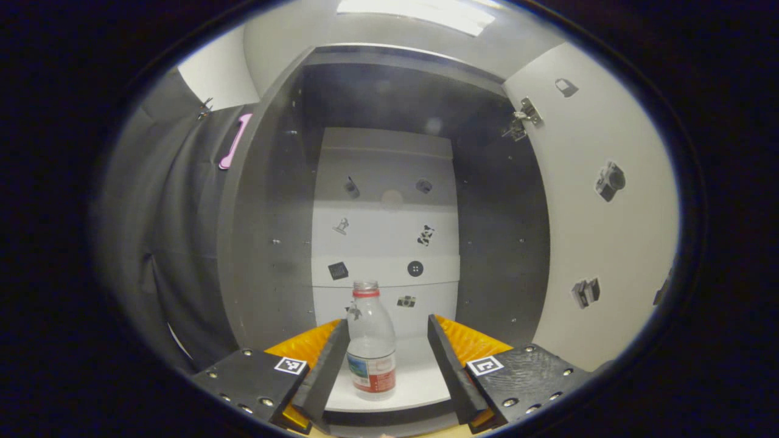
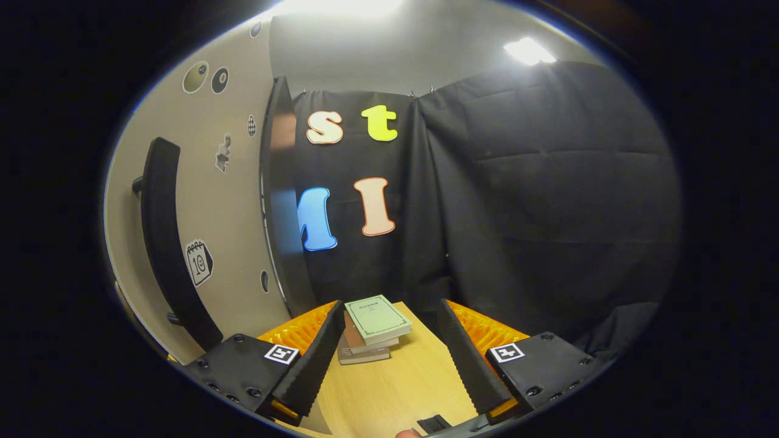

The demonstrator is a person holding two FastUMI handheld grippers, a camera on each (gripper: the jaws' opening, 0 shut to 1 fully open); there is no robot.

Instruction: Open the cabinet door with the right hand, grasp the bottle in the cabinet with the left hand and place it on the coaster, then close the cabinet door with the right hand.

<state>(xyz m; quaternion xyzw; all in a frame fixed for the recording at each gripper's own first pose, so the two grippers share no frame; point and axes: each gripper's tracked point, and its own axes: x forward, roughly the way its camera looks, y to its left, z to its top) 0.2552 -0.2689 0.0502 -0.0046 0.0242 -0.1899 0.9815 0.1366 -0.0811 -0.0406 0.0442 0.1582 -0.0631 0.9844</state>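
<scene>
In the left gripper view a clear plastic bottle [image 1: 371,344] with a red cap and a red-and-blue label stands upright on the white cabinet shelf [image 1: 420,380]. My left gripper [image 1: 387,365] is open, its two dark fingers either side of the bottle; the left finger looks close to it, the right one stands apart. The cabinet door [image 1: 602,207] is swung open at the right. In the right gripper view my right gripper [image 2: 389,359] is open and holds nothing; the door [image 2: 207,207] with its black handle [image 2: 167,243] is off to the left.
Dark cabinet side walls [image 1: 268,231] flank the shelf, and a white back panel [image 1: 383,207] carries small stickers. A stack of books [image 2: 372,328] lies on the wooden table [image 2: 395,389] ahead of the right gripper. Black cloth hangs behind.
</scene>
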